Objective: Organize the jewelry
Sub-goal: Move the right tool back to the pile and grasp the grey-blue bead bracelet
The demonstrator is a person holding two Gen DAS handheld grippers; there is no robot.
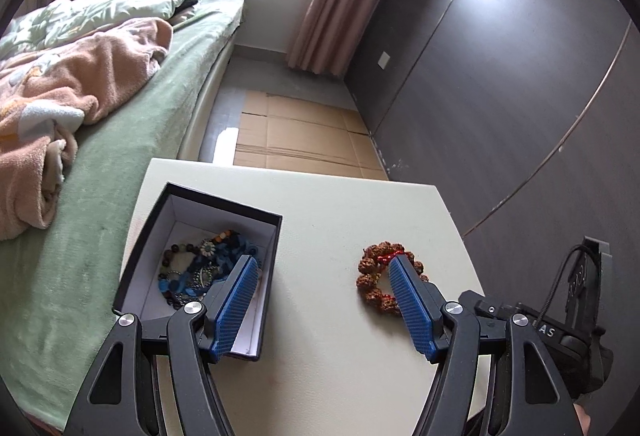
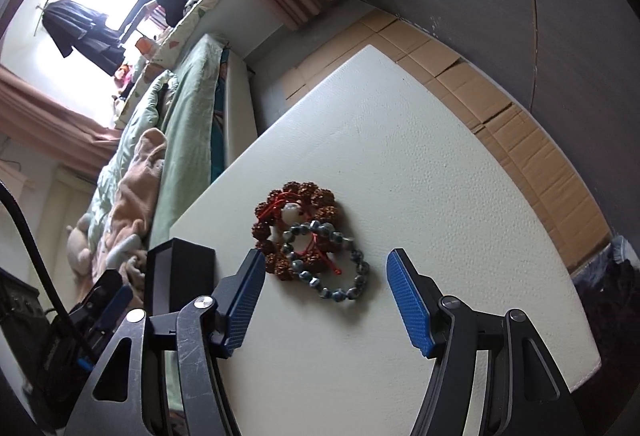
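Left wrist view: left gripper (image 1: 320,276) fingers spread, empty; box (image 1: 224,202) of beaded jewelry at 9 o'clock, brown seed bracelet (image 1: 372,278) at 2 o'clock on the tabletop (image 1: 340,208).

Right wrist view: right gripper (image 2: 326,280) fingers spread, empty; grey bead bracelet (image 2: 340,292) overlaps the brown one at 12 o'clock. Likely light, limp, rolling; pinch across one strand. Bed (image 2: 180,124) at 10 o'clock.
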